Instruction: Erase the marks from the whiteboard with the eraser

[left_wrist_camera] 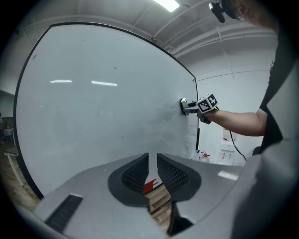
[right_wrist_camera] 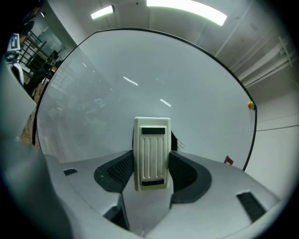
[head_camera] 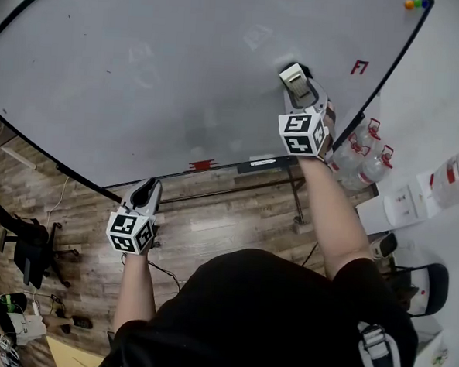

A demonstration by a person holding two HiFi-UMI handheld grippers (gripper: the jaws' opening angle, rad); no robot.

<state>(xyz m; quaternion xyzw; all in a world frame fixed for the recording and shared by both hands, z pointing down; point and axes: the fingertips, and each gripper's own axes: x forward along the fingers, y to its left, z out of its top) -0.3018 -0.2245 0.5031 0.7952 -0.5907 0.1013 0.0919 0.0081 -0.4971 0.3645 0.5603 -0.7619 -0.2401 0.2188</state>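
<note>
The whiteboard (head_camera: 181,83) fills the upper head view, with only faint grey smudges (head_camera: 144,61) left on it. My right gripper (head_camera: 301,89) is shut on a cream-white eraser (head_camera: 295,80), which rests against the board's right part. In the right gripper view the ribbed eraser (right_wrist_camera: 151,154) stands upright between the jaws, against the board (right_wrist_camera: 140,84). A small red mark (head_camera: 359,67) sits near the board's right edge. My left gripper (head_camera: 148,188) hangs below the board's bottom edge, shut on nothing (left_wrist_camera: 153,168). The left gripper view shows the right gripper (left_wrist_camera: 194,105) against the board (left_wrist_camera: 93,116).
A red tag (head_camera: 202,165) and a marker (head_camera: 263,162) lie on the board's bottom ledge. Coloured magnets (head_camera: 417,3) sit at the top right corner. Clear bottles with red caps (head_camera: 359,152) stand right of the board. A black office chair (head_camera: 24,244) stands on the wooden floor, left.
</note>
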